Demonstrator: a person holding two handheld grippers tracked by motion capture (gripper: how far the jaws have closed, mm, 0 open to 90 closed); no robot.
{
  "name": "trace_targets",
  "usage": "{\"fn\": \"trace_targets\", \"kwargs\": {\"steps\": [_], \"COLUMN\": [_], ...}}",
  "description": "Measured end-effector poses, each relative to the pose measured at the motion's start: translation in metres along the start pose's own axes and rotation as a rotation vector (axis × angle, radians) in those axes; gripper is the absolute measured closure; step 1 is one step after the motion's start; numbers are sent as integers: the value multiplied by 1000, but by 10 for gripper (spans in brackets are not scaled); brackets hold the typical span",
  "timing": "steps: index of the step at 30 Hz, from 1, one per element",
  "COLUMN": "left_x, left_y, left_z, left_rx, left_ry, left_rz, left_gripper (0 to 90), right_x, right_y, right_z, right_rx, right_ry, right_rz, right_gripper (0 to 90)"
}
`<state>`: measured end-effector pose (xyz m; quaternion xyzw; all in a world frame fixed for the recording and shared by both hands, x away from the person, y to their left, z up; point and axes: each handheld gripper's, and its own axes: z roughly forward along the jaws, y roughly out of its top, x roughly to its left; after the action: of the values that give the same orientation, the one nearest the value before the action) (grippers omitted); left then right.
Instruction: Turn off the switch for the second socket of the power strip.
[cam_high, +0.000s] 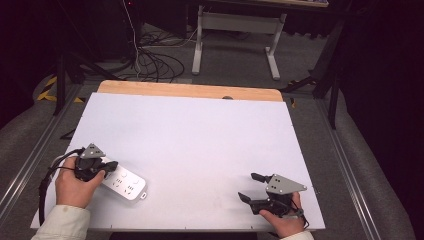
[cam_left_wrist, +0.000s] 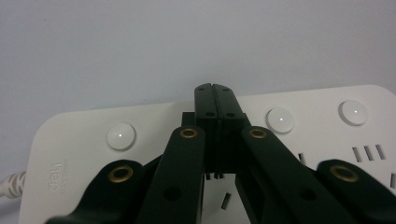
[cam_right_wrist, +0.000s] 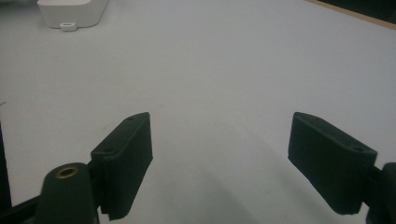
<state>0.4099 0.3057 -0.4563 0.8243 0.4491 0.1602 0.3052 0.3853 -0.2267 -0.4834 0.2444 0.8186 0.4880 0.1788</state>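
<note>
A white power strip (cam_high: 123, 184) lies near the table's (cam_high: 200, 140) near-left corner. The left gripper (cam_left_wrist: 215, 100), jaws pressed together and holding nothing, rests over its socket face between round buttons. The right gripper (cam_high: 248, 187), jaws spread wide, waits near-right; any press probably wants steady, vertical pressure.

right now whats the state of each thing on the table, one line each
power strip: lying flat at the near left of the table, sockets and round buttons up, nothing plugged into the sockets in view
left gripper: jaws shut together, over the power strip
right gripper: jaws wide open, nothing between them, at the near right of the table
table: white top, bare apart from the strip and the grippers
</note>
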Motion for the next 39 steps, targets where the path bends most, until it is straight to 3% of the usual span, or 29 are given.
{"fn": "trace_targets", "kwargs": {"steps": [8, 16, 17, 23, 24, 26, 29, 39], "left_x": [1, 1, 1, -2, -2, -3, -4, -12], "left_y": [-2, -4, -4, -3, -2, -2, 2, 7], "left_z": [0, 0, 0, 0, -1, 1, -6, -23], "left_rx": [-9, -16, -18, -19, -43, -46, -105, -135], "left_ry": [-7, 18, 4, 21, -15, -26, -19, 0], "left_rz": [-20, -1, -11, -9, -35, -38, -41, -5], "left_gripper": [900, 900, 900, 900, 900, 900, 900, 898], "right_x": [0, 0, 0, 0, 0, 0, -1, 0], "right_y": [0, 0, 0, 0, 0, 0, 0, -1], "right_z": [0, 0, 0, 0, 0, 1, 2, 2], "right_rx": [2, 4, 4, 5, 6, 7, 10, 10], "right_ry": [1, 1, 1, 1, 1, 0, 2, -1], "right_rz": [-1, -1, -1, -1, 0, 1, 1, 4], "right_gripper": [225, 225, 225, 225, 225, 225, 225, 225]}}
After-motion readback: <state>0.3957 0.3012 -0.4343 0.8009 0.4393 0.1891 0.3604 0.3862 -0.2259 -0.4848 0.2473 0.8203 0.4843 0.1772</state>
